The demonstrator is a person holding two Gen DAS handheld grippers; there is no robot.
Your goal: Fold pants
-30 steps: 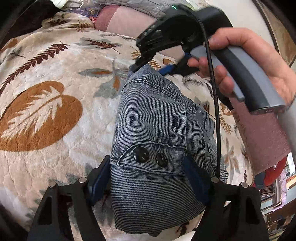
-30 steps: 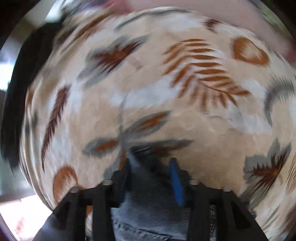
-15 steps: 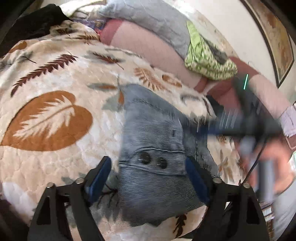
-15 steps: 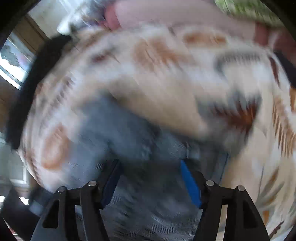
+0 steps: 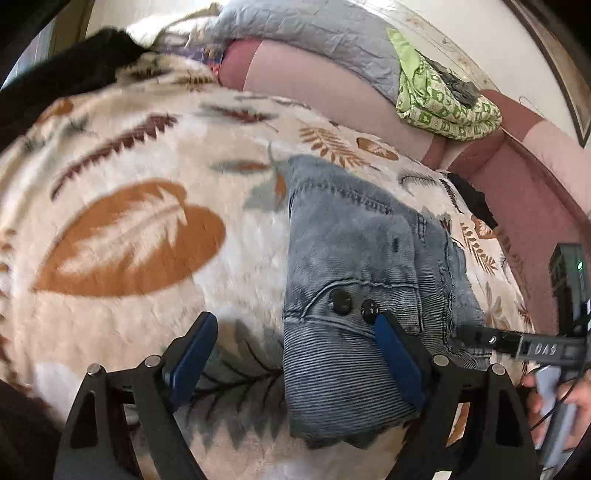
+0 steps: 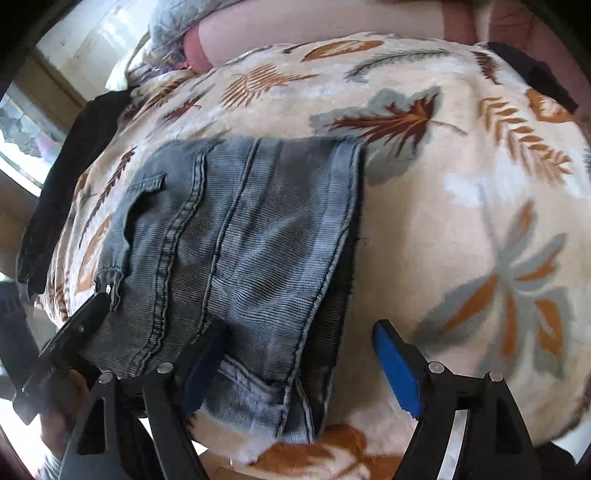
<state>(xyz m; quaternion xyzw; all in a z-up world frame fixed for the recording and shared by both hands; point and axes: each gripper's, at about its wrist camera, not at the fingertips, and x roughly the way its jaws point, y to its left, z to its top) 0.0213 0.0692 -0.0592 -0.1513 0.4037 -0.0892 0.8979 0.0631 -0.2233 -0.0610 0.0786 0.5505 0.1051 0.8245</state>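
The grey-blue denim pants lie folded in a compact bundle on the leaf-print blanket; they also show in the right wrist view. Two black buttons face up near my left gripper. My left gripper is open and empty, just above the bundle's near left edge. My right gripper is open and empty over the bundle's near end. The right gripper's tip shows at the right of the left wrist view, touching the bundle's edge.
The blanket covers a bed. Pink pillows, a grey cover and a green patterned cloth lie at the far side. A black garment lies at the far left.
My right gripper let go of the pants at the far end and swung round to the bundle's right side. My left gripper opened wider and pulled back to the left.
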